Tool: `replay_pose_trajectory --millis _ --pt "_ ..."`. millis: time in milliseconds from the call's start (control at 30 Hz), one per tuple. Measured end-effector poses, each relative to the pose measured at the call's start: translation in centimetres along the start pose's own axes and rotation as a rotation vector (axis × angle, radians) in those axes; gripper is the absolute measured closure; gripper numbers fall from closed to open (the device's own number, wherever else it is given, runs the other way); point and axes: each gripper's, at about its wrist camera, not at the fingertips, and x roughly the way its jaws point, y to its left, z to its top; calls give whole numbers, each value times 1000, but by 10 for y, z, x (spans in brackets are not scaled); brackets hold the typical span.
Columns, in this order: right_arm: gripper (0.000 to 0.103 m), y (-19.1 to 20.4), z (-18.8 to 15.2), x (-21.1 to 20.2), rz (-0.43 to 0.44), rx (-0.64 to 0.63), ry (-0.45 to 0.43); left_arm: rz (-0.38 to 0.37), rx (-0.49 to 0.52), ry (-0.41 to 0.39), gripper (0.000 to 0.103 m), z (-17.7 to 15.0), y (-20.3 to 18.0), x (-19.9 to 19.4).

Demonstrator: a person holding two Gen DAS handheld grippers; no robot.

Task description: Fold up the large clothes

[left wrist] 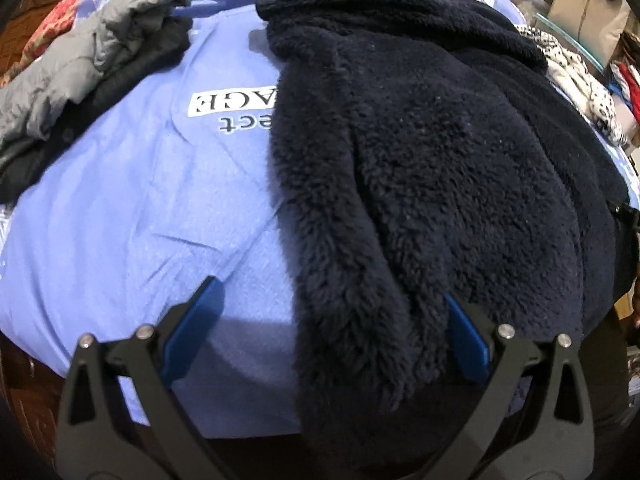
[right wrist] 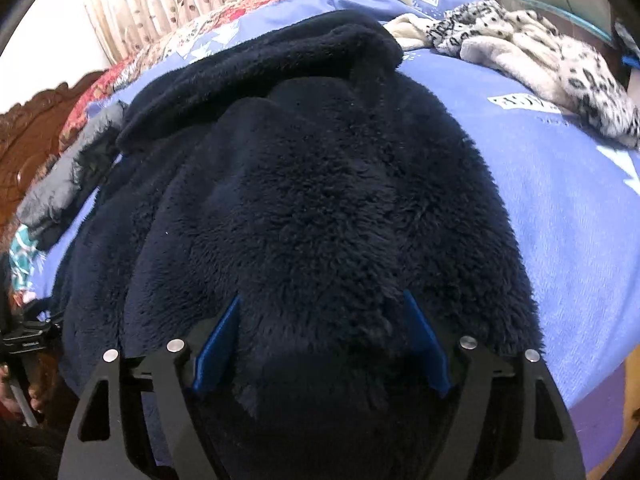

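While both tools hang over the near edge of the bed (left wrist: 120,208), I read the dark fleece robe (left wrist: 420,152) as my landmark: it lies on the blue sheet with its long axis running away from me, its collar end farthest off and its hem end spilling toward me over the bed's edge.

My left gripper (left wrist: 332,320) has its jaws spread wide and released; the robe's near left fold sits between them, though only the right pad seems to brush the pile. My right gripper (right wrist: 320,340) is likewise gaping, jaws straddling the robe's near middle, fleece between them but not pinched as far as I can judge. The right one sits more squarely over the robe, so I judge it the better placed to take the hem.

Counting: one robe, two grippers, one grey padded jacket (left wrist: 80,52) left of the robe, one spotted fleece garment (right wrist: 540,60) right of its far end.
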Motion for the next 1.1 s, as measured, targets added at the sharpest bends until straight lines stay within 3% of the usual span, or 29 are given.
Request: replay_pose_trajectory --millis 400,1100 --pt "-1 6 -5 4 -17 -64 -21 -2 -13 1 4 -1 -1 0" --pt "-1 6 -8 3 -17 -72 -41 2 -19 5 4 0 1 -1"
